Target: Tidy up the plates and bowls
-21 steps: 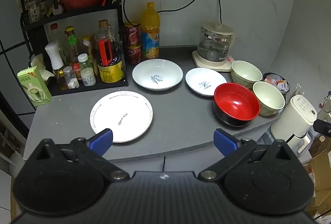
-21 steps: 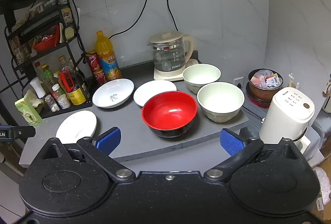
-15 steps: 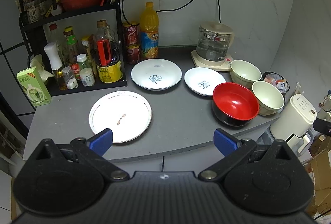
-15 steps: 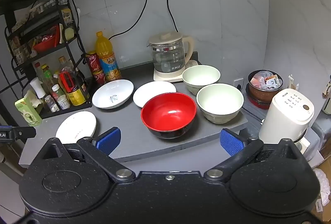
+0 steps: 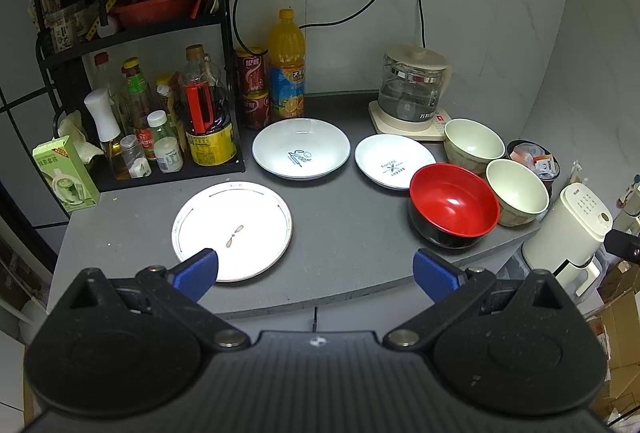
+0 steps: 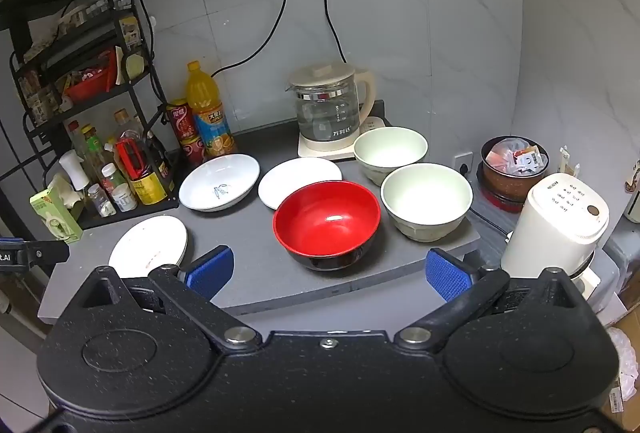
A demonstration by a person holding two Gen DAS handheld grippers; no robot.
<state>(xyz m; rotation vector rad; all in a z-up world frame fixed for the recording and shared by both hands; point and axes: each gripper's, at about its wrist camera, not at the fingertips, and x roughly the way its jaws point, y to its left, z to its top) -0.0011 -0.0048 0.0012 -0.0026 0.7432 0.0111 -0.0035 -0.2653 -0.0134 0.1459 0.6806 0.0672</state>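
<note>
On the grey counter (image 5: 344,233) lie a flat white plate (image 5: 232,231) at the front left, a deep white plate with blue print (image 5: 301,148) and a small white plate (image 5: 394,161) behind it. A red bowl (image 5: 454,207) and two cream bowls, one near (image 5: 517,191) and one far (image 5: 474,145), stand at the right. My left gripper (image 5: 314,275) is open and empty, above the counter's front edge. My right gripper (image 6: 326,273) is open and empty, in front of the red bowl (image 6: 326,219).
A black rack with bottles (image 5: 160,113) stands at the back left, next to an orange juice bottle (image 5: 286,65) and red cans (image 5: 252,89). A glass kettle (image 5: 412,91) stands at the back. A white appliance (image 6: 554,229) sits off the counter's right end.
Both grippers have crept slightly forward toward the counter. Nothing on the counter has moved.
</note>
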